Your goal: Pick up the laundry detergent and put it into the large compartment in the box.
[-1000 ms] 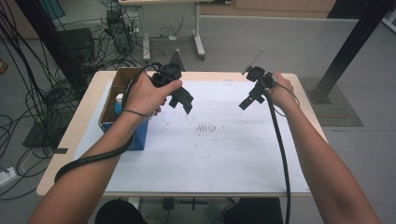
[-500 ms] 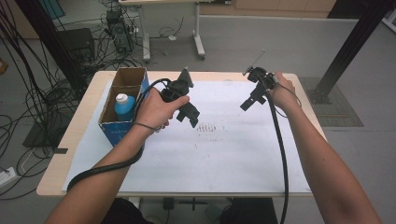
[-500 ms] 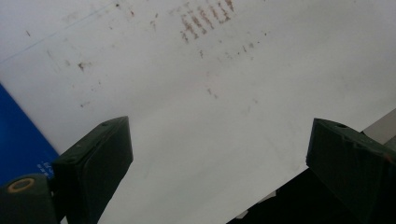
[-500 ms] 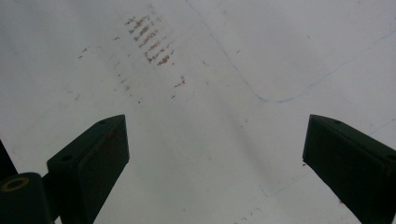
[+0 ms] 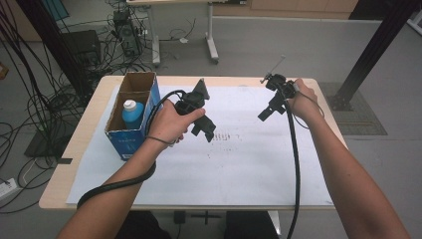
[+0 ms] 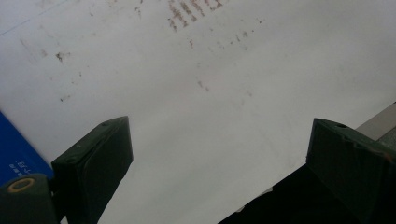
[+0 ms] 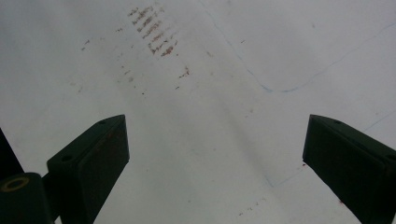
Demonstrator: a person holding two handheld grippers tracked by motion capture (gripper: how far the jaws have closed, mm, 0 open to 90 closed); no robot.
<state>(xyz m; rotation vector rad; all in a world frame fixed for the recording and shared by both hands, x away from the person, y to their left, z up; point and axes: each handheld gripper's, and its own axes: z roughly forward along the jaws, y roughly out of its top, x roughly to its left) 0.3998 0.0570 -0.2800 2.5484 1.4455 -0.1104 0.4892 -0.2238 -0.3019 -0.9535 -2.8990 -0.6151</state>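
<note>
- So, nearest in: left gripper (image 5: 204, 130) hovers over the white sheet (image 5: 239, 159) on the worktop (image 5: 69, 169), fingers (image 6: 95, 168) spread wide, nothing in them.
- Right gripper (image 5: 266, 112) is the same deal: wide apart, empty, over the sheet.
- Further back left, the cardboard box (image 5: 127, 137) holds a blue bottle (image 5: 132, 113) standing upright, white cap on.
- Bottle's probably light, slick plastic; I'd grab the body below the cap.

Even, soft overhead light; faint shadows; gripper views dim, slightly blurred, jaws unfocused.
</note>
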